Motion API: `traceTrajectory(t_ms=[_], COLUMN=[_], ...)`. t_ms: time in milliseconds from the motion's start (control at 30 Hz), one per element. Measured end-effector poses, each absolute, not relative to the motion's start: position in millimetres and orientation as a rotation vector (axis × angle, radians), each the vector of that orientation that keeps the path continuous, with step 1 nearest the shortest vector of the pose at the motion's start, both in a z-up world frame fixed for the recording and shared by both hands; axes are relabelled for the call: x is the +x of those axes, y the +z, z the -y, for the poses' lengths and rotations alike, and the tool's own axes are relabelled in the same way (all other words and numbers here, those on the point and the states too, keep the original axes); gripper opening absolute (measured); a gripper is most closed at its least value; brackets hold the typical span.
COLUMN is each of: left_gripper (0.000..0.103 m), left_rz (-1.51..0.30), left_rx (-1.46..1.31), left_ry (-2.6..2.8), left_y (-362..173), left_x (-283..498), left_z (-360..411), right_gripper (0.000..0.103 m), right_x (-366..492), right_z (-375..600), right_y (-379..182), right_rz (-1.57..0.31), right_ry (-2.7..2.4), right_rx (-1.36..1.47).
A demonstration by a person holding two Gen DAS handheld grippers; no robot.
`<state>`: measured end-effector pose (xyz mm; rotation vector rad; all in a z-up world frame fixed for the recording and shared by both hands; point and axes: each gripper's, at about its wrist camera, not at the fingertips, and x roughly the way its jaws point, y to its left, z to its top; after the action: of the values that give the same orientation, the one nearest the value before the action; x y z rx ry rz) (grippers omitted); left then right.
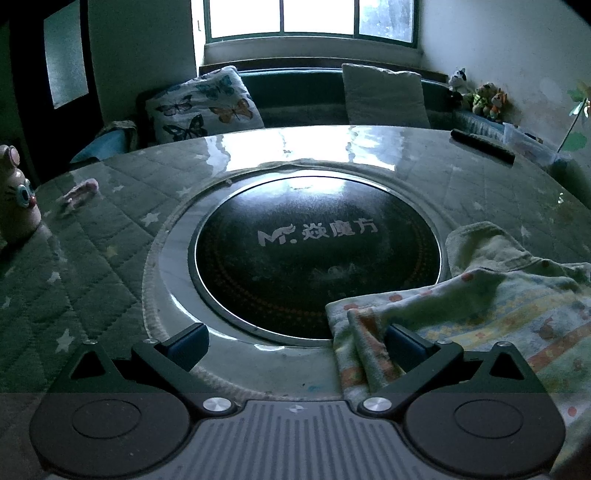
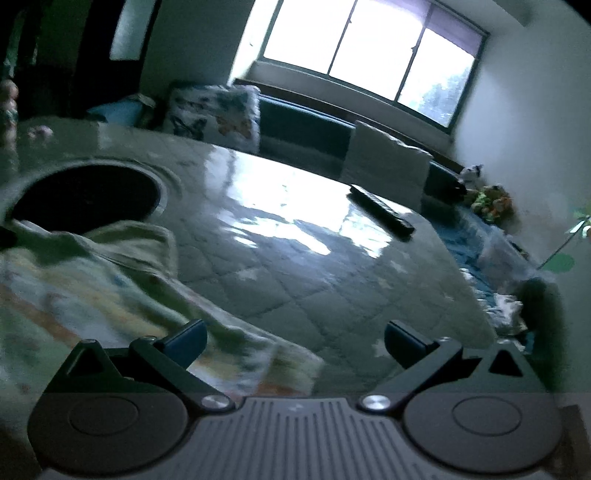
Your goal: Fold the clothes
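Dim daylight from a wide window (image 1: 312, 18) was seen falling across a round surface (image 1: 110, 236) covered with a quilted, star-patterned cloth under a glossy clear sheet. A black circular cooktop (image 1: 314, 258) bearing a pale logo was set into the middle of the surface, ringed by a pale metal band. Behind the surface a dark sofa (image 1: 295, 92) was seen under the window, with a butterfly-print cushion (image 1: 201, 105) and a plain pale cushion (image 1: 384, 96) propped on it. A dark remote control (image 1: 482, 146) was laid near the far right edge of the surface, and a small pink item (image 1: 79, 194) near the left edge, beside a cat-faced figurine (image 1: 16, 195). The garment (image 1: 498, 302), a pale cloth printed with small orange and yellow motifs, was spread in a rumpled heap at the near right of the surface, with one edge overlapping the cooktop rim. The left tool (image 1: 293, 338) was held with its jaws spread wide; its right finger was seen touching a folded edge of the garment, and nothing was clamped between the fingers. In the blurred right wrist view, the right tool (image 2: 295, 338) was likewise held wide apart, its left finger placed over the garment's near right edge and its right finger over bare quilted cloth, with nothing gripped.
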<state>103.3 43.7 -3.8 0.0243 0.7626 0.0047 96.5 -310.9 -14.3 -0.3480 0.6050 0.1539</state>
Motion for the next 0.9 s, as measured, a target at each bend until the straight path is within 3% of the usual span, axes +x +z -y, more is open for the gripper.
traceTrajectory(t_ms=[500,900], left_gripper=[0.103,0.103], left_rz=[-0.747,-0.767], left_rx=[-0.002,-0.066], left_ry=[0.020,-0.004], left_y=[6.6,7.9], left_x=[83.4,75.8], left_z=[-53.7,-59.1], right_gripper=[0.103,0.093], right_x=[45.4,11.7], right_z=[246.3,177.8], right_y=[-4.1,-11.3], right_rz=[-0.618,-0.625], right_ry=[0.478,0.749], right_rx=[-0.287,-0.419])
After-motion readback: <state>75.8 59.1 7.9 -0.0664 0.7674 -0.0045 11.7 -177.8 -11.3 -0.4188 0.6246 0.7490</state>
